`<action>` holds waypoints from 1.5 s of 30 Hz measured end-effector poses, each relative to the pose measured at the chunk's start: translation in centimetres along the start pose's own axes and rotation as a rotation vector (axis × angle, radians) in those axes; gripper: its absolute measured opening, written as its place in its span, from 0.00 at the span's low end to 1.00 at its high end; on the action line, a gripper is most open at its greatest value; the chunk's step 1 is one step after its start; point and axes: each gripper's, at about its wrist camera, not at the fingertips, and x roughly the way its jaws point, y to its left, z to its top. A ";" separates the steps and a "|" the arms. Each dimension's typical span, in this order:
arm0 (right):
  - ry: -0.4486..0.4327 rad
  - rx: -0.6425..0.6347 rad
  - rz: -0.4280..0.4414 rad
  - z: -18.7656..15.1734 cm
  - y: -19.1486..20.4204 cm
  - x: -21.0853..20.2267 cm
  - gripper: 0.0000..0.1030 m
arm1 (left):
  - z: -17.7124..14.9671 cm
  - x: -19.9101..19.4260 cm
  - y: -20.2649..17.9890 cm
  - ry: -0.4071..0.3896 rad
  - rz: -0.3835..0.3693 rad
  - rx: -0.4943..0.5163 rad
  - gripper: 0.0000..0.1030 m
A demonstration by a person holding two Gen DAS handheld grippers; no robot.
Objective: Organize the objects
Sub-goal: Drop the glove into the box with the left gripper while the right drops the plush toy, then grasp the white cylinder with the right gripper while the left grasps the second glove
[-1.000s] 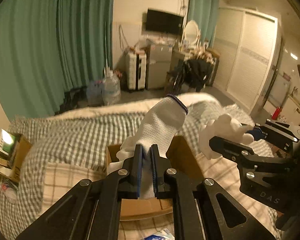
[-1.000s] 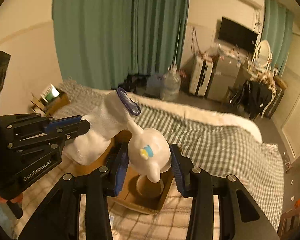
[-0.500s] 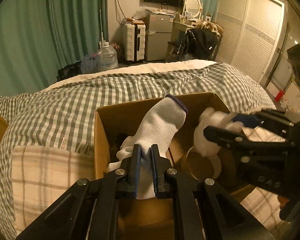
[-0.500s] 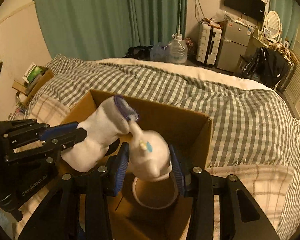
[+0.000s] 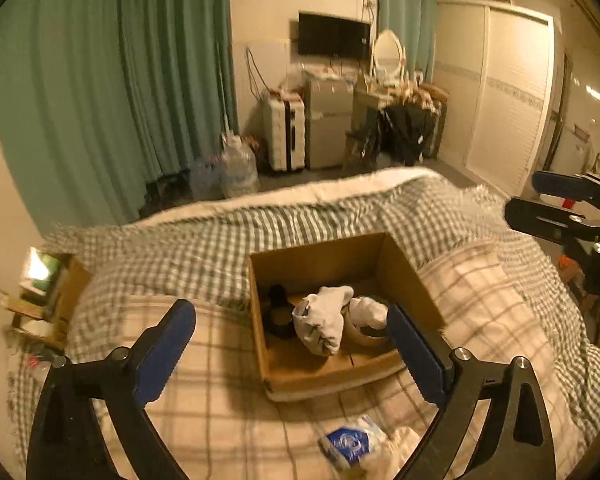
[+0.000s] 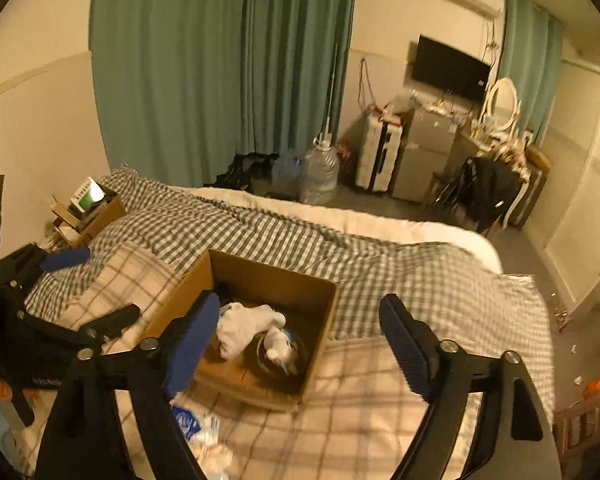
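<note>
Both your grippers are empty, jaws wide apart: left gripper, right gripper; both sit above the bed, clear of the cardboard box; white sock lies crumpled mid-box, white figurine rests on the round bowl beside it; blue-printed packet is outside the box, probably next pick.
</note>
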 end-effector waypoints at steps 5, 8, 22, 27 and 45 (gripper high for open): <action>-0.034 -0.026 -0.015 -1.8 0.7 -6.3 0.87 | -2.4 -5.3 0.0 -0.018 -0.003 -0.016 0.96; -0.049 -0.030 -0.025 -4.4 1.6 -9.1 0.88 | -5.1 -7.6 -0.2 -0.025 0.010 -0.028 0.96; 0.095 -0.002 0.058 -19.5 6.4 -3.0 0.88 | -17.5 -6.0 -2.7 0.016 0.107 -0.102 0.96; 0.233 -0.048 0.164 -23.2 7.9 1.2 0.88 | -20.6 -3.0 -3.1 0.109 0.126 -0.076 0.96; 0.303 -0.161 0.188 -25.3 10.2 2.2 0.29 | -21.2 -2.3 -2.0 0.131 0.103 -0.102 0.96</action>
